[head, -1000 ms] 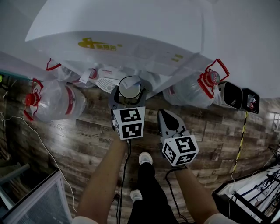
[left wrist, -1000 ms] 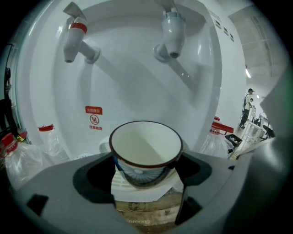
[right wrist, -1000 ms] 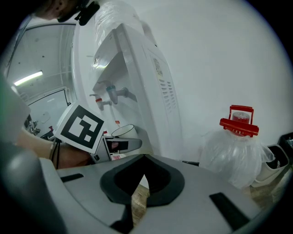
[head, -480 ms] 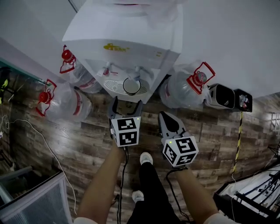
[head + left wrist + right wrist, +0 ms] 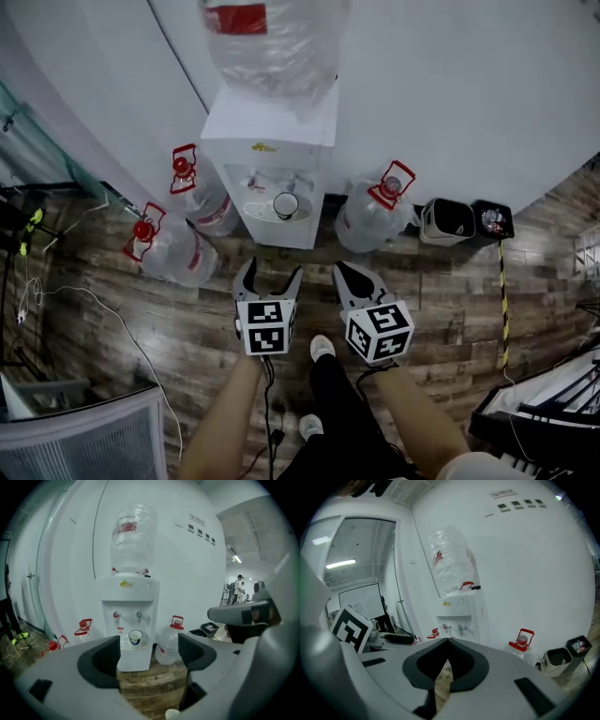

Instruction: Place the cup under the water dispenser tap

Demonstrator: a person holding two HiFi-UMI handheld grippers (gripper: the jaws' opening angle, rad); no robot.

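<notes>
Dark plank floor (image 5: 450, 281) ran up to a white wall (image 5: 450, 112), and at upper centre of the head view stood the water dispenser (image 5: 272, 155), the cup (image 5: 286, 204) upright on its drip tray (image 5: 261, 212), seemingly beneath the tap (image 5: 292, 182) nearer the frame's right. My left gripper (image 5: 272, 272) hung at lower centre, well apart from it, jaws spread wide around nothing, and my right gripper (image 5: 342, 272) beside it had its tips pressed together, empty. My worry: if the cup sat off-centre under that spout, water would miss it, and a careless re-approach could tip it.
</notes>
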